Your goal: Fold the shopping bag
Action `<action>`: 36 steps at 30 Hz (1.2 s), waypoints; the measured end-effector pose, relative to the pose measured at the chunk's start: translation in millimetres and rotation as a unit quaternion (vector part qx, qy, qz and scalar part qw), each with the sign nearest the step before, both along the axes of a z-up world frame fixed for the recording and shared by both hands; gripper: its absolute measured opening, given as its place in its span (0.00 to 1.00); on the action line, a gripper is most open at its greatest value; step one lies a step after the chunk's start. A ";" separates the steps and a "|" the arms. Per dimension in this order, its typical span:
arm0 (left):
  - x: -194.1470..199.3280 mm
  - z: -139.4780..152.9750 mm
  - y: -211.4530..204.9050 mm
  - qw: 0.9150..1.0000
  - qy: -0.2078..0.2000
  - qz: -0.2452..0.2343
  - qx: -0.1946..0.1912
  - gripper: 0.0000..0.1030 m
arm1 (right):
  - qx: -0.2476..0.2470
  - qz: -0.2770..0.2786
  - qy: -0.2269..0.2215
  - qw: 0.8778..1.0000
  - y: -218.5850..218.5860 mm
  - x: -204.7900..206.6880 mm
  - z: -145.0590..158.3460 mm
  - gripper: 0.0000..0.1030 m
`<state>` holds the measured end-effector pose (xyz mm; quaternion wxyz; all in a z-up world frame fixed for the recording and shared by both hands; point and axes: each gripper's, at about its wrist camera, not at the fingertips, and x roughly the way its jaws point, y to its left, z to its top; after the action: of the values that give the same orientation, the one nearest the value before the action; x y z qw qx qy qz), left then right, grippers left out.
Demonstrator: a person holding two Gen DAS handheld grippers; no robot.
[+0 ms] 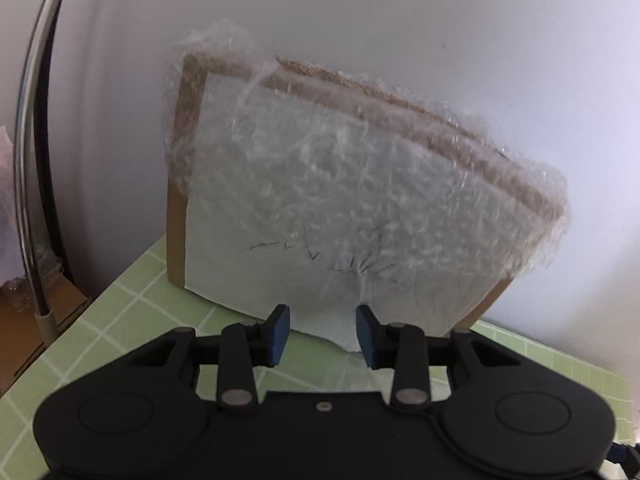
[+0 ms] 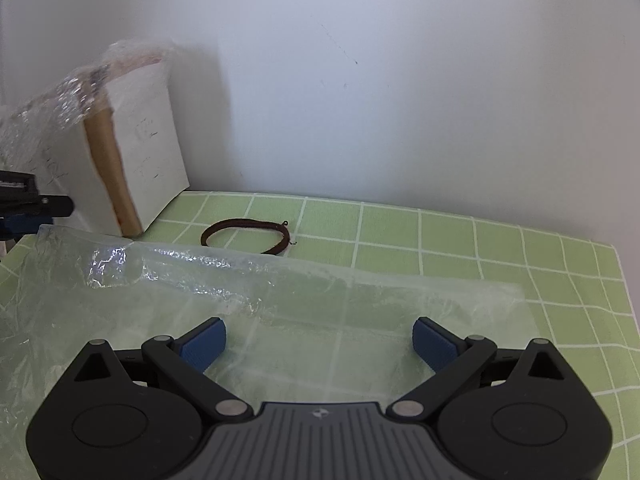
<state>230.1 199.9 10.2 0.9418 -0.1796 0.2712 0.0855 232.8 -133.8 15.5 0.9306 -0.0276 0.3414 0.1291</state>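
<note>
The bag (image 2: 280, 312) is clear thin film, laid flat on the green mat (image 2: 500, 240) under the right gripper (image 2: 319, 340), whose fingers are spread wide, empty. It'll likely be feather-light, floppy and slippery, so an edge or corner is best pinched. The left gripper (image 1: 322, 330) is half open, with film bunched between its pads; actual contact can't be made out. The bag's near edge is cut off.

A plain room corner: bare white wall (image 2: 360, 80), table with green grid cloth (image 2: 480, 240), wrapped box (image 1: 320, 184).
</note>
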 end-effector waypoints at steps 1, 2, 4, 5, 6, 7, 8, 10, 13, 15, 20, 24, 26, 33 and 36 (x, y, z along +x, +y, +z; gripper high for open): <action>2.1 -1.4 -2.3 1.000 0.004 -0.006 0.012 0.35 | 0.000 0.000 0.000 1.000 0.3 -0.2 -0.6 0.97; 3.0 -2.6 -3.3 1.000 0.006 -0.009 0.021 0.35 | 0.001 0.001 0.001 1.000 0.6 -0.3 -1.4 0.97; 4.4 -7.5 0.4 1.000 0.011 -0.011 0.021 0.38 | 0.001 0.001 0.001 1.000 2.2 0.2 -2.3 0.97; 5.0 -10.2 4.6 1.000 0.014 -0.010 0.012 0.38 | 0.001 0.001 0.001 1.000 2.9 0.5 -2.6 0.97; 5.6 -12.0 8.2 1.000 0.017 -0.009 0.004 0.38 | 0.001 0.002 0.001 1.000 3.6 0.6 -2.9 0.97; 6.5 -13.2 11.8 1.000 0.019 -0.007 -0.001 0.38 | 0.001 0.002 0.001 1.000 4.7 1.9 -4.3 0.97; 7.3 -13.6 14.2 1.000 0.020 -0.006 0.000 0.38 | 0.001 0.002 0.001 1.000 5.1 2.2 -4.8 0.97; 8.8 -12.9 15.5 1.000 0.023 -0.006 0.003 0.37 | 0.002 0.002 0.000 1.000 5.7 2.0 -5.6 0.97; 5.7 -10.3 14.6 0.999 0.029 -0.011 0.006 0.36 | 0.006 0.002 -0.001 1.000 9.1 3.9 -8.0 0.97; -4.9 -4.5 13.6 1.000 0.025 -0.018 -0.003 0.37 | 0.019 0.004 -0.006 1.000 6.1 1.9 -6.5 0.97; -55.2 19.0 8.8 1.000 -0.009 -0.023 -0.018 0.39 | 0.044 0.004 -0.050 0.998 -14.3 -19.8 12.4 0.97; -93.4 41.5 -5.7 0.998 -0.054 -0.032 -0.017 0.40 | 0.042 0.001 -0.098 0.994 -23.2 -30.7 24.7 0.94; -94.1 48.7 -25.9 0.994 -0.060 -0.086 -0.017 0.40 | 0.029 -0.003 -0.093 0.995 -20.7 -25.5 27.2 0.67; -52.5 17.4 -79.4 0.986 -0.002 -0.159 0.052 0.23 | 0.028 0.004 -0.034 0.999 -9.3 11.2 3.6 0.19; -48.5 3.5 -74.9 0.992 -0.004 -0.117 0.036 0.17 | 0.036 -0.007 -0.023 0.999 -14.6 16.4 1.2 0.16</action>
<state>181.6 125.1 13.7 0.9522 -0.1130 0.2834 -0.0166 249.2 -148.4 16.7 0.9395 0.0054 0.3152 0.1337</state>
